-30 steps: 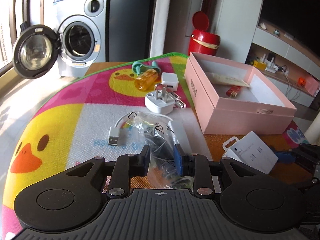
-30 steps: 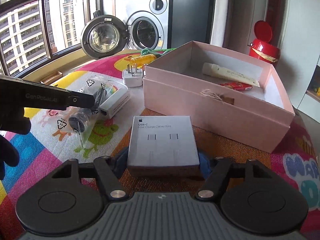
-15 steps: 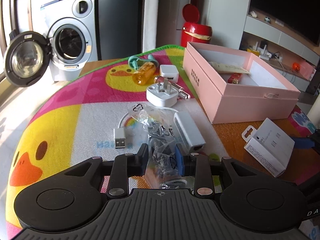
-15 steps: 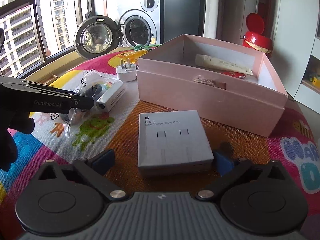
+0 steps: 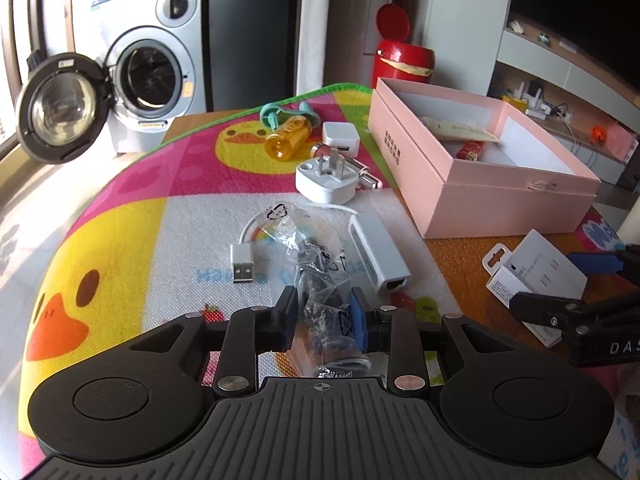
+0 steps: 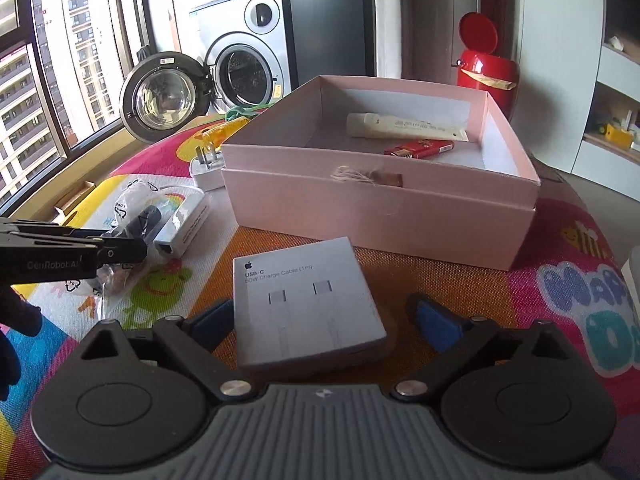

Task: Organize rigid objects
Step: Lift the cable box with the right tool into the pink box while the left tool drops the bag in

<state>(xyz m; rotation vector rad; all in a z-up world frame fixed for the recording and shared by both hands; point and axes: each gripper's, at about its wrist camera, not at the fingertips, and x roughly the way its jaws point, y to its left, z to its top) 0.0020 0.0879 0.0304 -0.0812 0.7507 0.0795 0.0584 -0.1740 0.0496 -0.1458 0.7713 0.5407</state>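
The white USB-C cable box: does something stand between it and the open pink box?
Nothing visible does. The cable box lies flat between the right gripper's wide-open fingers, just in front of the pink box. Only bare mat separates them, though the box's near wall must be cleared.

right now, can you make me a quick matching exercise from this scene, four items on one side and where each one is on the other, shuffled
Items
1. red lighter
2. clear plastic bag
3. USB-C cable box
4. orange bottle

Places
A. on the mat by the white plugs, outside the pink box
B. lying between the open fingers of the right tool
C. inside the pink box, beside the cream tube
D. pinched in the left tool

Pairs: 1-C, 2-D, 3-B, 4-A
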